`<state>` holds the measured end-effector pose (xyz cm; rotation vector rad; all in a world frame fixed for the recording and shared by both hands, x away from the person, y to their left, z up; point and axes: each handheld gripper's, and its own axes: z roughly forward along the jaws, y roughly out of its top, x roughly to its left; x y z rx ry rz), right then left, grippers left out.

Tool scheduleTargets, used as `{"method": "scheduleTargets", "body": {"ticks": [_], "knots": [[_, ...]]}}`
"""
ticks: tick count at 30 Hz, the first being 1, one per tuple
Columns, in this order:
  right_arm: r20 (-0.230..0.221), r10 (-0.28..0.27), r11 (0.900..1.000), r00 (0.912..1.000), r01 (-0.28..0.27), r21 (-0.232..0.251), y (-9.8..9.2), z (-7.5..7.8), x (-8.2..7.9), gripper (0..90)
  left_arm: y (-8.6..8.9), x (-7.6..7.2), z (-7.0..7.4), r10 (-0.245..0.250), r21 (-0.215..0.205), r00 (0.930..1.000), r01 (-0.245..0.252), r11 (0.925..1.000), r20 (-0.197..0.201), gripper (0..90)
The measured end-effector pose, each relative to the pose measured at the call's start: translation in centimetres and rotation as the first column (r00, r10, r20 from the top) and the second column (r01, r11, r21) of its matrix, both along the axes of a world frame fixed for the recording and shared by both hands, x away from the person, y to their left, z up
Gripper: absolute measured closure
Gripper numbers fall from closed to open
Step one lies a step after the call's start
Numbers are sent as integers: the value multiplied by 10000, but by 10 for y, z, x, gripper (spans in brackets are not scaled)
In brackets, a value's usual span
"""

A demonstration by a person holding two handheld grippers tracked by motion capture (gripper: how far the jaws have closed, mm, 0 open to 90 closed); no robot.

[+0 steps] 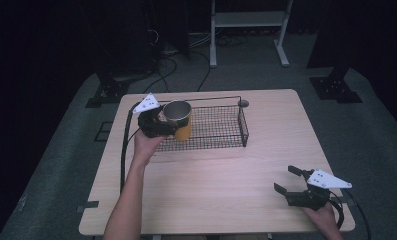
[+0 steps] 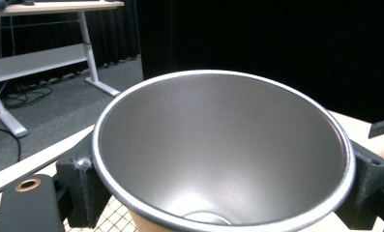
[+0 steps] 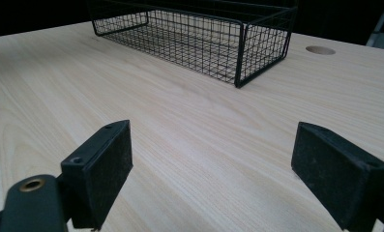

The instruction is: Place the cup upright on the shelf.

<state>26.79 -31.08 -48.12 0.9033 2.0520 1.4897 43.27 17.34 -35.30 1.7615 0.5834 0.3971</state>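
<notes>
Left tongs (image 1: 162,122) clamp steel-lined cup (image 1: 178,119) below its rim, over wire basket's (image 1: 243,125) left end | rigid, light, slick: grip mid-wall | right tongs (image 1: 289,180) wide, surface's (image 1: 211,180) near-right corner.

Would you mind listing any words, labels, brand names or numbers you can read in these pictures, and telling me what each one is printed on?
No readable text in any view.
Cup, held in the left tool over the wire basket: yellow outside and bare metal inside, no print visible.
Grey plate on the right tool: a few small dark dots, no letters.
Table: plain wood grain, no markings.
</notes>
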Motion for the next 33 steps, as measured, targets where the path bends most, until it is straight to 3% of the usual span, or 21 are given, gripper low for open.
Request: {"method": "scheduleTargets", "body": {"ticks": [3, 27, 33], "knots": [[4, 4, 10000, 10000, -4, -19, 0, 0, 0, 136, -2, 6, -1, 50, 97, 9998, -49, 9999, -167, 123], [-21, 1, 10000, 10000, -1, -9, 0, 0, 0, 136, -17, 38, 23, 56, 196, 10000, -57, 9998, 22, 123], [-39, 5, 10000, 10000, -5, -8, 0, 0, 0, 136, -20, 47, 22, 39, 249, 9998, -34, 9997, -189, 123]]}}
